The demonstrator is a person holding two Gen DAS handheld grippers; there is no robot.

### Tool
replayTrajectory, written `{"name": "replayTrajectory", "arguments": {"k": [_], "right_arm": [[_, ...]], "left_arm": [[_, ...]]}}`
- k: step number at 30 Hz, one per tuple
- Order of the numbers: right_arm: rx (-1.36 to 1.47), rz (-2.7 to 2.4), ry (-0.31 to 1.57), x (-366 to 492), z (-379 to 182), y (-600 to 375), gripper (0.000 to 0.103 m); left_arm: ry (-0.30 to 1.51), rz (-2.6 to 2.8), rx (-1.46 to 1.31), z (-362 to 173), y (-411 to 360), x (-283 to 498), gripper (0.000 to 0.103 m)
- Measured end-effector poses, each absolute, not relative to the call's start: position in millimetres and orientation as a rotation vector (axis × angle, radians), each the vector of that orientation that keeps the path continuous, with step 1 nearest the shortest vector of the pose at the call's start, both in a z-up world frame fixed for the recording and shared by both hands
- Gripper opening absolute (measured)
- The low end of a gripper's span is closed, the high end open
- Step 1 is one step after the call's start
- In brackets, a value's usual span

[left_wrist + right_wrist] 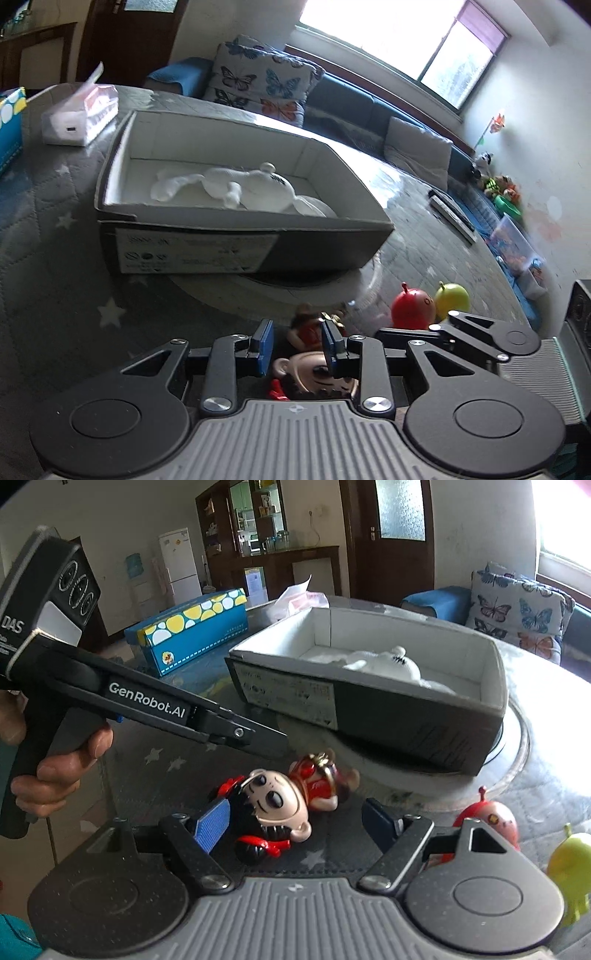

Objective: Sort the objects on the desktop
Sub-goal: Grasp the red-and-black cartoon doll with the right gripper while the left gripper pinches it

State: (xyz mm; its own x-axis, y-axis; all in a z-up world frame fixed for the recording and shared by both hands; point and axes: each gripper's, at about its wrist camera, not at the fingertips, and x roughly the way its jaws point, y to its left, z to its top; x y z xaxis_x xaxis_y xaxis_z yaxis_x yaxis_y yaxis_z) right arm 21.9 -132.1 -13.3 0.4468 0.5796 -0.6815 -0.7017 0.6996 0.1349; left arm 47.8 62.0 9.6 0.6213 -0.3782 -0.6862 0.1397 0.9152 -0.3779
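While both grippers stood spread and gripped nothing, the doll lay on the table between the right gripper fingers, just under the left gripper.

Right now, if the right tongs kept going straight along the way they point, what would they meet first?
Most likely the big-headed doll in red clothes lying on the grey star-patterned table cover: its head sits between the open right tongs, just ahead. The dark cardboard box lies further back, though depth is hard to judge.
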Motion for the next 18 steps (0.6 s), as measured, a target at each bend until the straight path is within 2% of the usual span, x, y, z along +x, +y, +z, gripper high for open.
{"name": "replayTrajectory", "arguments": {"k": [18], "right_arm": [[-0.166,0.826,0.816,20.8,-30.0,-121.2,0.077]], "left_arm": [[0.901,-0.347,-0.302,1.3,53.5,52.2,0.034]]}}
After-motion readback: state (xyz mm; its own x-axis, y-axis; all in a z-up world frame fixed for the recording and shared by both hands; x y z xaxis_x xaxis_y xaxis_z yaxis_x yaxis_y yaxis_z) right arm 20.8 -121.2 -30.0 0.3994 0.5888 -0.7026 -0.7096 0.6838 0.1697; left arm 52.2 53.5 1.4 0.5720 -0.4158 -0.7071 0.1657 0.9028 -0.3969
